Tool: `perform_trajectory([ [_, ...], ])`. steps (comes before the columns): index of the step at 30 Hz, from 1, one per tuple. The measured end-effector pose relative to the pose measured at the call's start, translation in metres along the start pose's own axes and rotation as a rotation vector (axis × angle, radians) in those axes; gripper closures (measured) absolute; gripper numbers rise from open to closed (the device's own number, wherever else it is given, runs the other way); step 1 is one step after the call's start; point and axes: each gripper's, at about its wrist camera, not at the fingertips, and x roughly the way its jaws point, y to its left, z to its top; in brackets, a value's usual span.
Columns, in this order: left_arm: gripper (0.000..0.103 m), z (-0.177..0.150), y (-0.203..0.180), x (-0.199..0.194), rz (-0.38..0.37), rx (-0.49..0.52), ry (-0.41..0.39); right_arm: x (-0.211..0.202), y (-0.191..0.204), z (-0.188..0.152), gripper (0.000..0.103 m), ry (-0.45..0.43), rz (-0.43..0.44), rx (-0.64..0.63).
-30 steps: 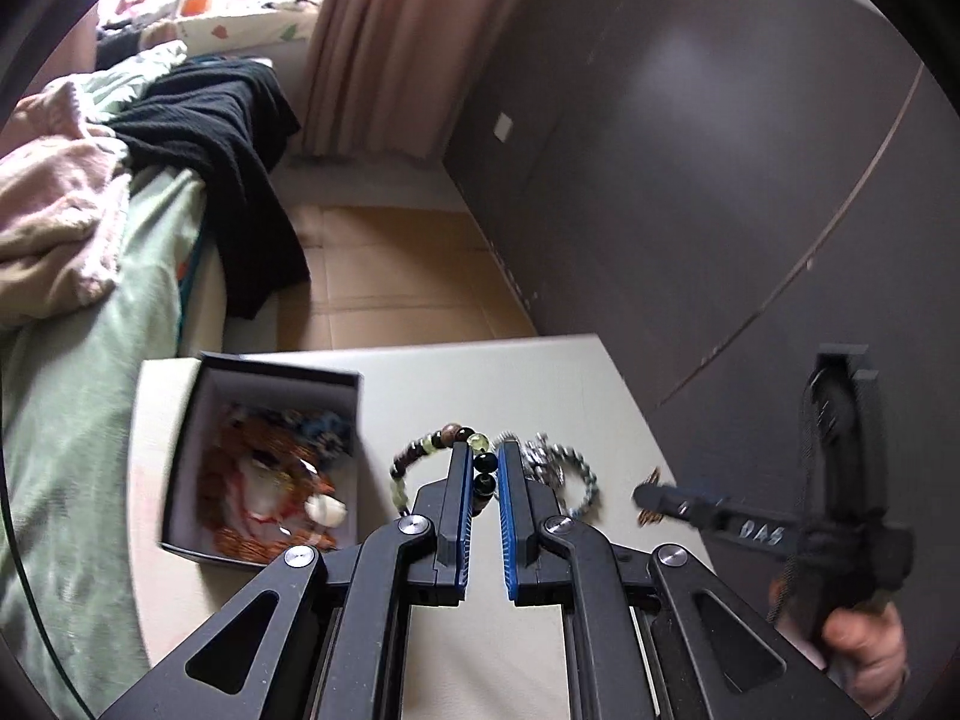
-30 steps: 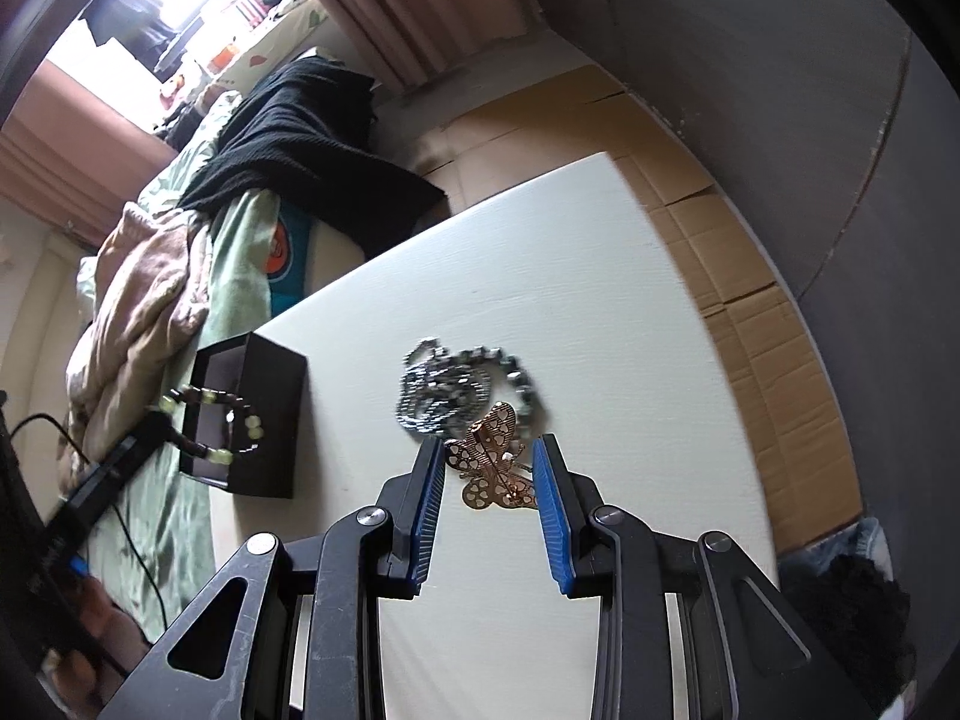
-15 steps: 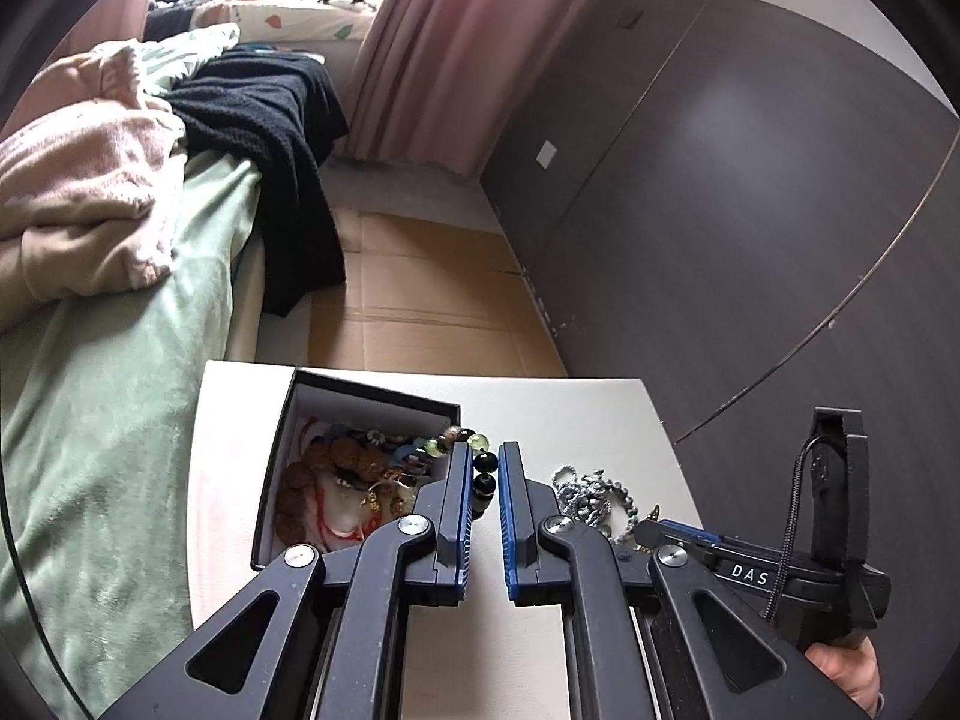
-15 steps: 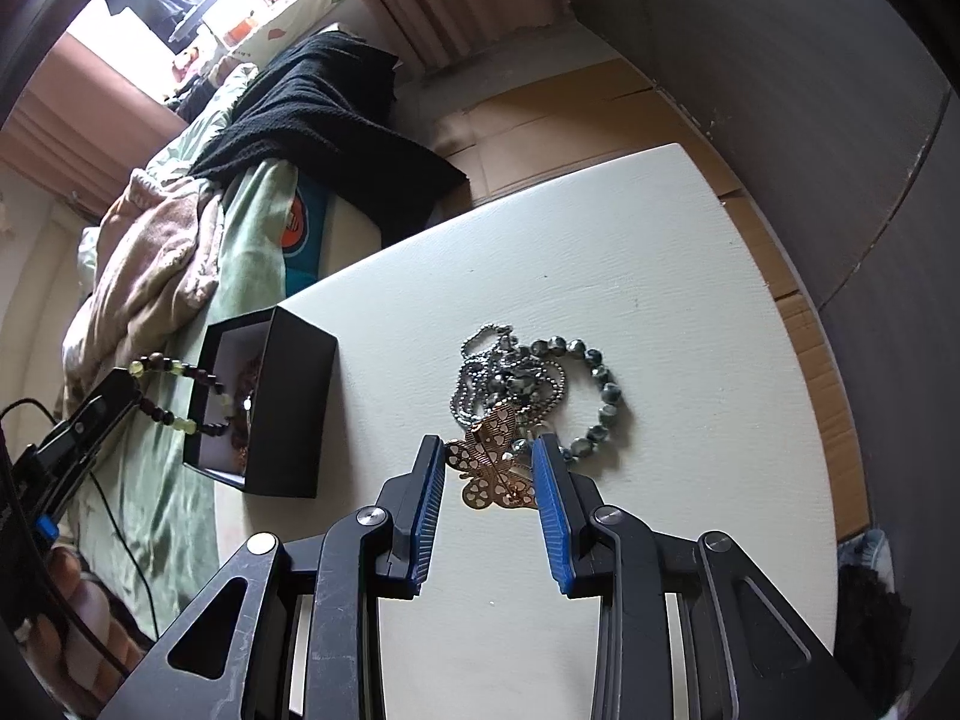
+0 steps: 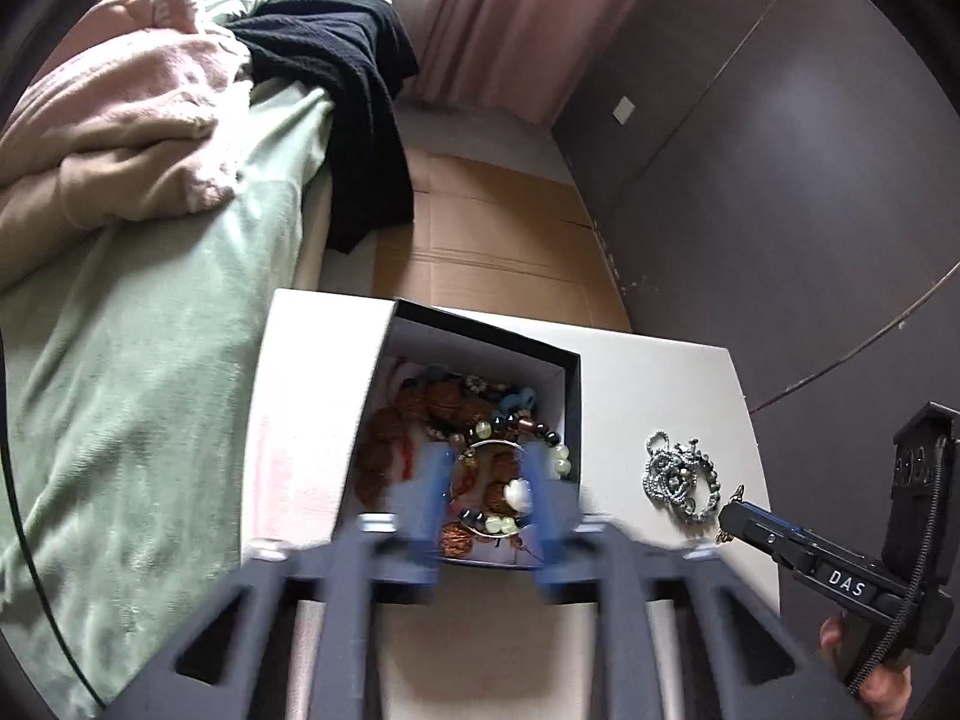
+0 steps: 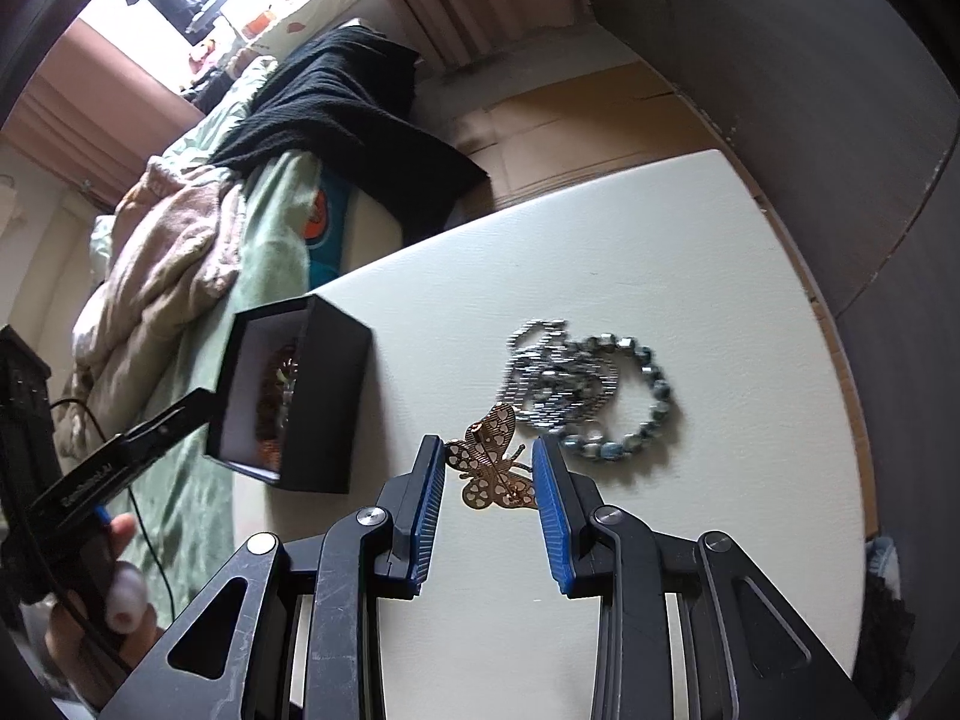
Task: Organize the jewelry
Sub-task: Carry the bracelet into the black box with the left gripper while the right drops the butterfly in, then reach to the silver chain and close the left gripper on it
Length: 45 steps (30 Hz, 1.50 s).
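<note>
A black box [image 5: 573, 396] with a white inside stands on the white table [image 5: 660, 372] and holds several bead strings. My left gripper [image 5: 489, 480] hovers blurred right over the box, its jaws opening. A bracelet of dark and pale green beads [image 5: 543, 433] lies loose in the box below them. Just above the table, my right gripper [image 6: 489, 468] is shut on a gold butterfly brooch [image 6: 492, 471]. Beyond it a silver chain tangled with a grey-blue bead bracelet [image 6: 576, 384] lies on the table. The box [image 6: 330, 396] is left of it, with the left gripper [image 6: 198, 405] above its open side.
Along the table's left side runs a bed with a green sheet [image 5: 150, 330], a pink blanket [image 5: 120, 120] and a black garment [image 5: 360, 90]. Cardboard [image 5: 492, 240] covers the floor behind the table. A dark panelled wall [image 5: 780, 210] closes the right side. A hand [image 6: 120, 576] grips the left tool.
My left gripper moved over the box and its jaws parted; the green-beaded bracelet it held now lies in the box. The right gripper kept the brooch and drifted slightly.
</note>
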Motion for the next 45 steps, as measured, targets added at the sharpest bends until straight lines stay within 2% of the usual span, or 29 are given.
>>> perform_trajectory([
  [2, 0.035, -0.001, 0.003, -0.007, -0.002, -0.014, -0.029, 0.000, 0.008, -0.001, 0.072, -0.005, 0.024, -0.009],
  [13, 0.035, -0.002, 0.023, -0.028, 0.064, -0.025, -0.069, 0.004, 0.066, 0.002, 0.072, -0.031, 0.188, -0.061],
  [18, 0.035, -0.002, 0.037, -0.034, 0.083, -0.036, -0.080, 0.017, 0.089, 0.007, 0.072, -0.026, 0.233, -0.064],
  [23, 0.035, -0.001, 0.053, -0.035, 0.087, -0.072, -0.085, 0.030, 0.104, 0.014, 0.070, -0.036, 0.360, -0.029],
  [24, 0.035, -0.001, 0.056, -0.034, 0.089, -0.082, -0.085, 0.033, 0.104, 0.014, 0.057, -0.022, 0.374, -0.026],
  [25, 0.035, -0.001, 0.057, -0.034, 0.087, -0.087, -0.086, 0.035, 0.104, 0.014, 0.039, -0.014, 0.377, -0.022],
  [27, 0.035, 0.000, 0.058, -0.034, 0.074, -0.094, -0.091, 0.034, 0.099, 0.013, 0.032, -0.031, 0.342, -0.019],
  [30, 0.035, 0.000, 0.054, -0.035, 0.061, -0.090, -0.104, 0.026, 0.085, 0.015, 0.030, -0.030, 0.304, -0.002],
  [32, 0.035, 0.000, 0.049, -0.037, 0.053, -0.086, -0.113, 0.016, 0.076, 0.015, 0.019, -0.056, 0.254, -0.004],
  [33, 0.035, -0.001, 0.047, -0.039, 0.047, -0.085, -0.118, 0.009, 0.070, 0.014, 0.011, -0.069, 0.237, -0.002],
  [34, 0.035, -0.002, 0.043, -0.041, 0.036, -0.083, -0.125, 0.004, 0.063, 0.013, 0.008, -0.076, 0.233, 0.004],
  [38, 0.035, -0.004, 0.027, -0.042, -0.002, -0.080, -0.138, -0.015, 0.033, 0.005, 0.008, -0.096, 0.163, 0.050],
  [41, 0.035, -0.007, 0.011, -0.036, -0.013, -0.046, -0.115, -0.022, 0.012, 0.001, 0.001, -0.090, 0.111, 0.075],
  [45, 0.035, -0.013, -0.007, -0.029, -0.016, 0.000, -0.092, -0.029, -0.009, 0.001, 0.001, -0.093, 0.085, 0.112],
])
